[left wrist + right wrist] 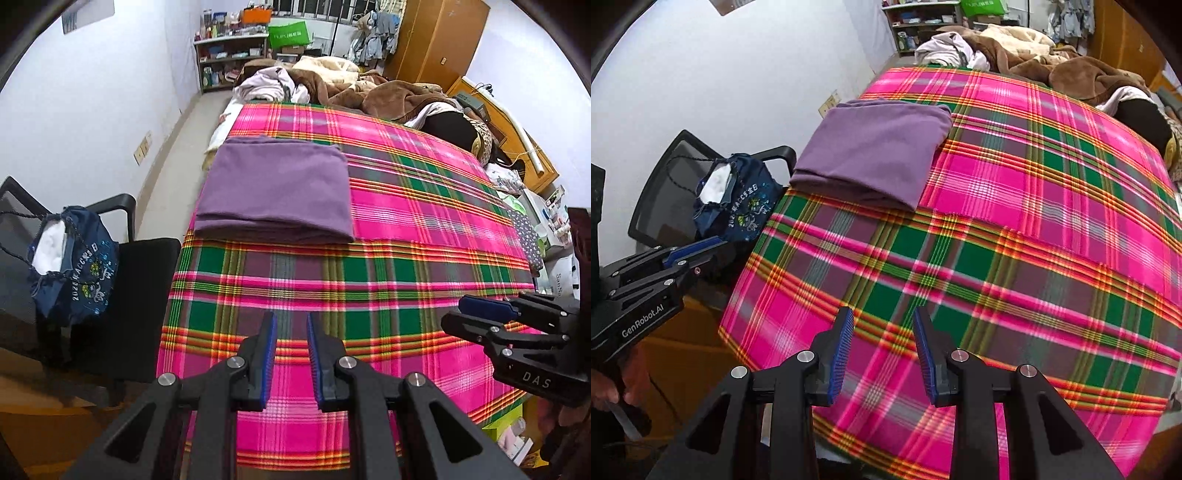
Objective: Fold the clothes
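A: Where's the purple garment?
B: Folded, on the plaid bed cover, near its left edge.
A: The grippers?
B: Left hand-held gripper and right hand-held gripper both gape, empty, above the cover.

The left gripper points steeply down, its blue-padded jaws parted by a narrow gap with nothing between them. The right gripper also tilts steeply down, its jaws spread wider and likewise empty. Each shows at the other's side, fingers close together from that angle. A hand grips the left handle at the near left edge.
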